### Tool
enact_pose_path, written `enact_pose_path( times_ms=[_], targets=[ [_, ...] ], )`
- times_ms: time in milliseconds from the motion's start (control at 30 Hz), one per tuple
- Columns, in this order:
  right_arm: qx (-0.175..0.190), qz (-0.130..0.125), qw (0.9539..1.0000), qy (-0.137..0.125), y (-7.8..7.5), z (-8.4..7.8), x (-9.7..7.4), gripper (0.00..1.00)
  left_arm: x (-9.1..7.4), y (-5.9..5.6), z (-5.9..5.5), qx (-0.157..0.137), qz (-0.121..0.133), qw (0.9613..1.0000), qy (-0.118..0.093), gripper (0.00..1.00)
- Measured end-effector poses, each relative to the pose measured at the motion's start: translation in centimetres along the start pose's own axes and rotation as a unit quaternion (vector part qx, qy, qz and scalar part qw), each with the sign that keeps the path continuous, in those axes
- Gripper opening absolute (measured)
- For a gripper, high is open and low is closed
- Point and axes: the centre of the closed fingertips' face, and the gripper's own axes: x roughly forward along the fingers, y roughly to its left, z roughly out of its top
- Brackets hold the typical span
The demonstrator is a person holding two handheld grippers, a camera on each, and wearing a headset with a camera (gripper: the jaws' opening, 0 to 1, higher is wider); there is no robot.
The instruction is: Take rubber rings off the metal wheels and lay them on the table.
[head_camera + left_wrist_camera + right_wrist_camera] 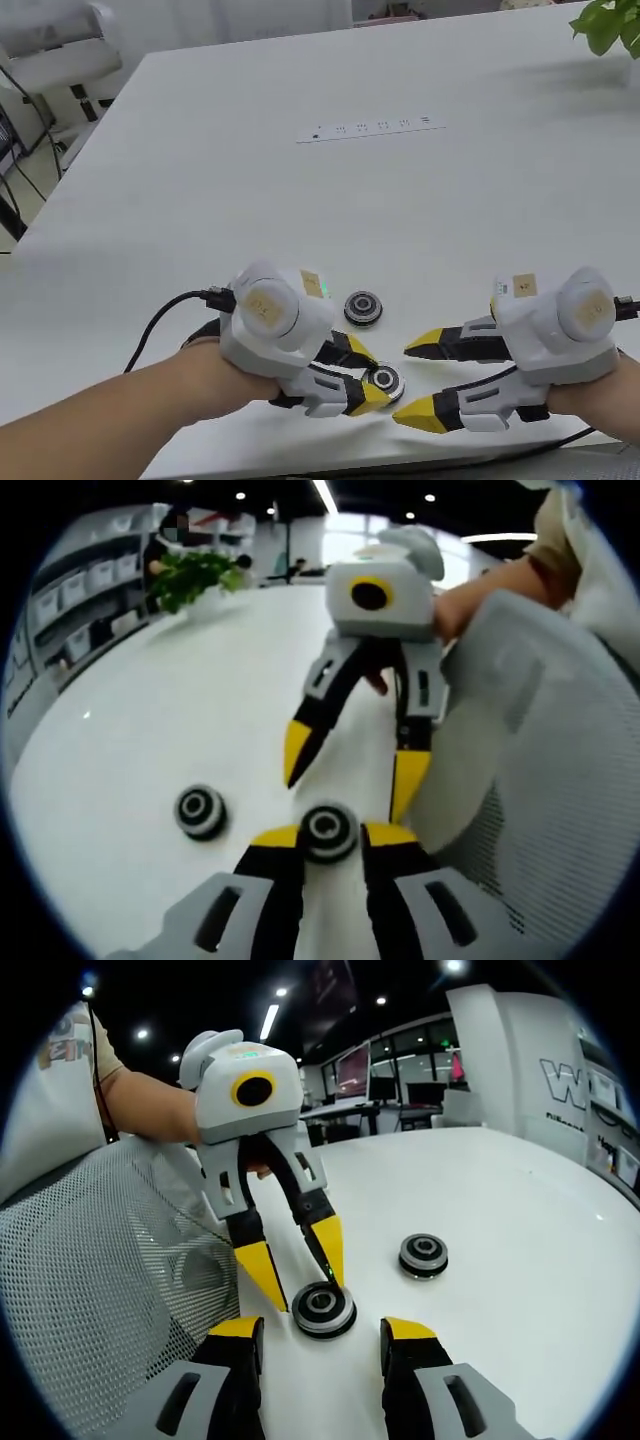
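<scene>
Left gripper [371,376] pinches a metal wheel [386,381] at bottom centre.
Right gripper [411,380], lower right, gapes wide and empty, tips facing that wheel; a second wheel [363,308] lies just above on the white table [250,180].

Table [300,220] wide open beyond; loose wheel [363,308] near front edge; socket strip [370,129] far back.

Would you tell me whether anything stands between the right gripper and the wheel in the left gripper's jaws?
Nothing visible does. The right gripper, open, faces the wheel across bare table. The left gripper holds it by the sides, and the second wheel lies off that line.
</scene>
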Motion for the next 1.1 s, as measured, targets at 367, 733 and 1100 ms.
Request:
enact_pose_path(
  times_ms=[367, 733, 1100],
  targets=[
    [0.000, 0.005, 1.0000, 0.001, 0.2, -0.1, 0.3, 0.43, 0.1, 0.3, 0.0, 0.024, 0.025, 0.9994, -0.002, 0.14],
    [0.006, 0.008, 0.9999, 0.001, -0.1, -0.4, 0.7, 0.35, 0.2, 0.4, 0.0, 0.026, 0.033, 0.9991, -0.006, 0.13],
    [-0.001, 0.017, 0.9999, 0.000, -0.1, -0.3, 1.1, 0.25, 0.2, 0.5, 0.0, 0.022, 0.035, 0.9991, -0.010, 0.13]
  ],
)
